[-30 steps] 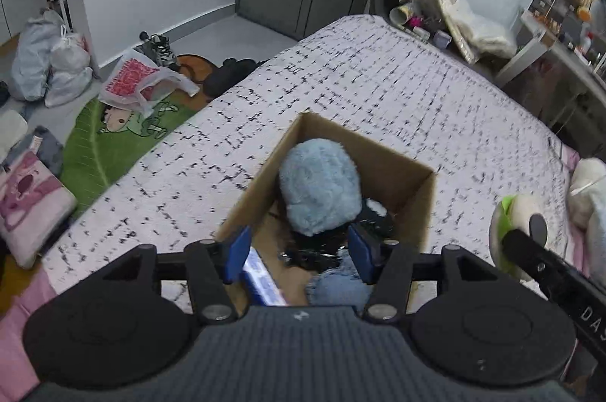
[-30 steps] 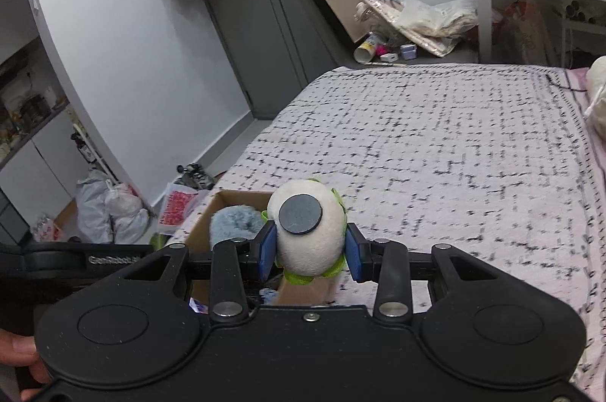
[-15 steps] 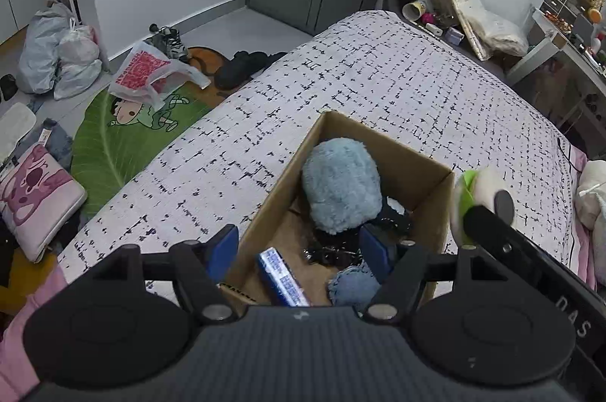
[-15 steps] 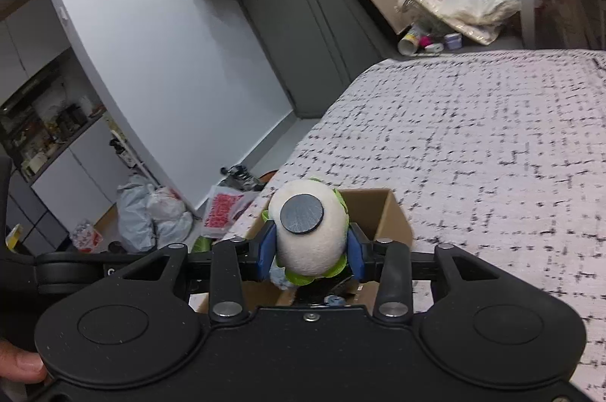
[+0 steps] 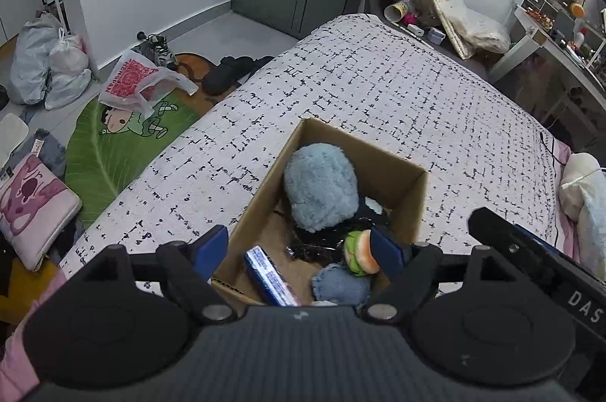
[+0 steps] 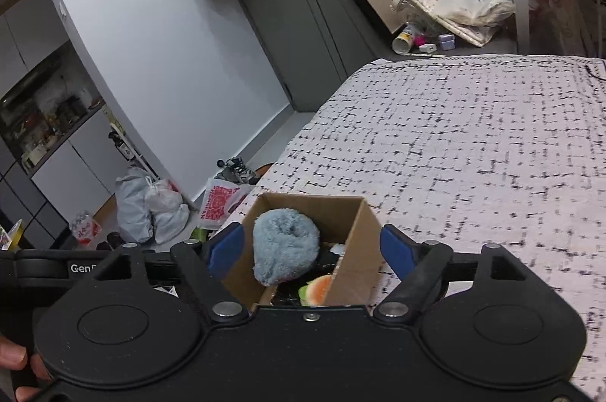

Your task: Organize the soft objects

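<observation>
The box (image 5: pixel 413 197) sits on the bed (image 5: pixel 416 106) so soft things can drop in from above. The burger toy (image 5: pixel 361 252) now lies inside it, at about 5 o'clock from the blue fluffy toy (image 5: pixel 320 192), which fills the far end. A small denim pouch (image 5: pixel 341 284) lies just beside the burger. The right gripper (image 6: pixel 308 246) has just been opening; its jaws stand wide apart with nothing between them, so the toy is let go. The left gripper (image 5: pixel 299 248) has also just been opening and grips nothing. It hangs over the box's near edge.
</observation>
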`<state>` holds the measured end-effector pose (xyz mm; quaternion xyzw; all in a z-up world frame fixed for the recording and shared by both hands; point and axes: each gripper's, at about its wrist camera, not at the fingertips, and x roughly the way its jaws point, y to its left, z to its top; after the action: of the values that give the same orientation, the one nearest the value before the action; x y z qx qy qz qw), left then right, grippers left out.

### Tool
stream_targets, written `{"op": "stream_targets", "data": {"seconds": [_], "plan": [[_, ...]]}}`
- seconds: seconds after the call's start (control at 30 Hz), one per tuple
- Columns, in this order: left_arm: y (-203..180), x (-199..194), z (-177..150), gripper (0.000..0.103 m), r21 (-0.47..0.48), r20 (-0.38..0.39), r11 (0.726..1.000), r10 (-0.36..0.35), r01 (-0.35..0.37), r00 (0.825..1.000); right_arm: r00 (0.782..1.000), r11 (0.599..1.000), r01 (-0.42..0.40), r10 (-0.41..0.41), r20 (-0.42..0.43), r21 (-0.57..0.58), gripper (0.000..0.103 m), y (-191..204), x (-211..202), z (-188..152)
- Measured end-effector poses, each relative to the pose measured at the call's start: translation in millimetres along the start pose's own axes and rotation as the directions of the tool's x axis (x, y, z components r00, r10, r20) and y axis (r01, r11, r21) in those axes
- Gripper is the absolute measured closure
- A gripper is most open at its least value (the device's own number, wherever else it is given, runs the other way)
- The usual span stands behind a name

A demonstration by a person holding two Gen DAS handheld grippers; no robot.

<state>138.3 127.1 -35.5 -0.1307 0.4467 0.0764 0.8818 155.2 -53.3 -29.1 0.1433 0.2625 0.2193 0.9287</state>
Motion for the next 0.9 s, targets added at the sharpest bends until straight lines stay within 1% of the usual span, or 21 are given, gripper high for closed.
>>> {"op": "stream_targets", "data": {"seconds": [0.1, 0.17, 0.23, 0.37, 0.43, 0.5, 0.53, 0.63, 0.7, 0.77, 0.9], "plan": [[-6, -7, 0, 0.02, 0.005, 0.006, 1.0, -0.004, 0.004, 1.0, 1.0, 1.0, 0.013, -0.013, 0.005, -0.002, 0.018, -5, -15, 4], [-9, -13, 0, 0.019, 0.005, 0.014, 1.0, -0.023, 0.023, 1.0, 1.0, 1.0, 0.019, -0.019, 0.01, -0.008, 0.015, -9, -23, 5], [-12, -17, -1, 0.017, 0.003, 0.02, 1.0, -0.028, 0.027, 0.999, 0.999, 0.999, 0.032, -0.032, 0.011, -0.021, 0.009, -12, -33, 5], [-21, -24, -3, 0.016, 0.016, 0.027, 0.999, -0.035, 0.034, 0.999, 0.997, 0.997, 0.069, -0.068, 0.04, -0.026, 0.007, -19, -54, 5], [-26, -30, -6, 0.015, 0.026, 0.03, 0.999, -0.036, 0.035, 0.999, 0.994, 0.996, 0.094, -0.094, 0.06, -0.005, 0.0, -24, -63, 7], [-31, -37, -9, 0.013, 0.037, 0.039, 0.999, -0.036, 0.034, 0.999, 0.991, 0.994, 0.112, -0.112, 0.08, 0.005, 0.0, -27, -73, 9], [-34, -41, -11, 0.01, 0.044, 0.045, 0.998, -0.035, 0.033, 0.998, 0.99, 0.994, 0.113, -0.113, 0.082, 0.007, 0.0, -28, -76, 10], [-40, -51, -16, 0.008, 0.06, 0.051, 0.998, -0.037, 0.034, 0.998, 0.988, 0.992, 0.123, -0.123, 0.089, 0.006, 0.0, -31, -88, 13], [-43, -57, -18, 0.006, 0.066, 0.055, 0.997, -0.038, 0.034, 0.998, 0.987, 0.993, 0.121, -0.121, 0.101, 0.005, 0.0, -32, -97, 13], [-47, -65, -21, 0.002, 0.075, 0.07, 0.997, -0.035, 0.03, 0.997, 0.987, 0.993, 0.119, -0.119, 0.108, 0.006, 0.0, -35, -105, 14], [-54, -78, -28, 0.002, 0.077, 0.094, 0.997, -0.038, 0.03, 0.995, 0.985, 0.99, 0.136, -0.139, 0.1, 0.035, 0.0, -44, -117, 14]]}}
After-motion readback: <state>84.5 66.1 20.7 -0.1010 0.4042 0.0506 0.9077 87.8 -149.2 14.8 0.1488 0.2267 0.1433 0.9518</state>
